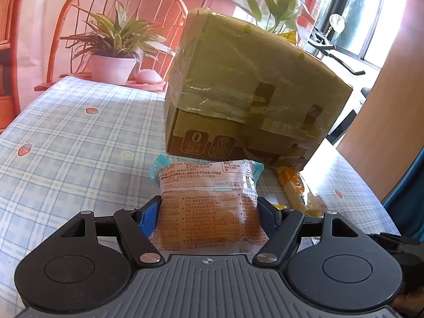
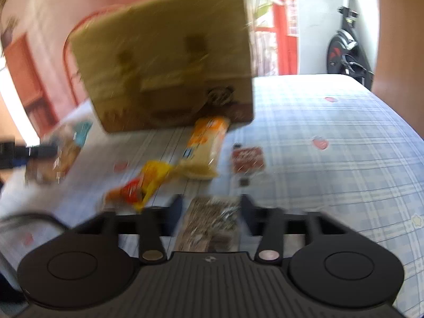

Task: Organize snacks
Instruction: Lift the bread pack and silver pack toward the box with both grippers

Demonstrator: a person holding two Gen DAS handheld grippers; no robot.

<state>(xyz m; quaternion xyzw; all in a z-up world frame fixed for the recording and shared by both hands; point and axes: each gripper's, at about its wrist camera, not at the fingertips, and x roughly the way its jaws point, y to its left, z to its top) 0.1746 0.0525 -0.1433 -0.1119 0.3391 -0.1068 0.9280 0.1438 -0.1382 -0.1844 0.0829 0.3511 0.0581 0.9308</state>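
Observation:
My left gripper (image 1: 209,206) is shut on a clear-wrapped orange bread packet (image 1: 209,206) with red print, held just in front of a taped cardboard box (image 1: 246,92). It also shows blurred at the left of the right wrist view (image 2: 63,153). My right gripper (image 2: 210,206) is shut on a dark speckled snack packet (image 2: 209,225). The right view is motion-blurred. The box (image 2: 164,61) stands ahead of it. On the cloth lie an orange-and-cream packet (image 2: 204,145), a yellow-red packet (image 2: 143,185) and a small red packet (image 2: 247,159).
The table has a blue plaid cloth with strawberries (image 1: 66,145). A potted plant (image 1: 114,53) and an orange chair (image 1: 79,13) stand behind the table at the left. An exercise bike (image 2: 347,50) stands beyond the table's far right edge.

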